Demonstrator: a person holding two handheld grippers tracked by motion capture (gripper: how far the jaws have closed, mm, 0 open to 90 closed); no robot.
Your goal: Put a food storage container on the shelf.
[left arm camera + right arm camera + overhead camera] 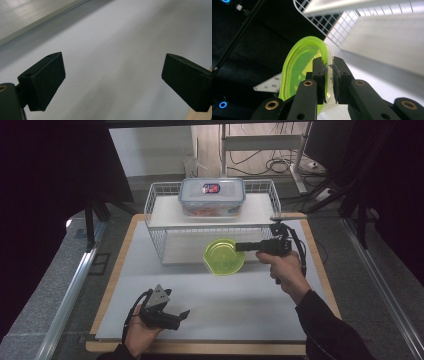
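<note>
While the green bowl is being gripped by its rim between the closed jaws of the right hand-held gripper, it is being held above the bench in front of the wire basket, where a lidded clear box with orange contents is being carried. The left hand-held gripper is being held open near the bench's front edge, over bare white surface.

Bright lit table, dark surroundings, soft shadows, slightly blurred close-ups

My left tool low at my near side, jaws spread wide, my right tool raised, pointing left, jaws clamped nearly together
</note>
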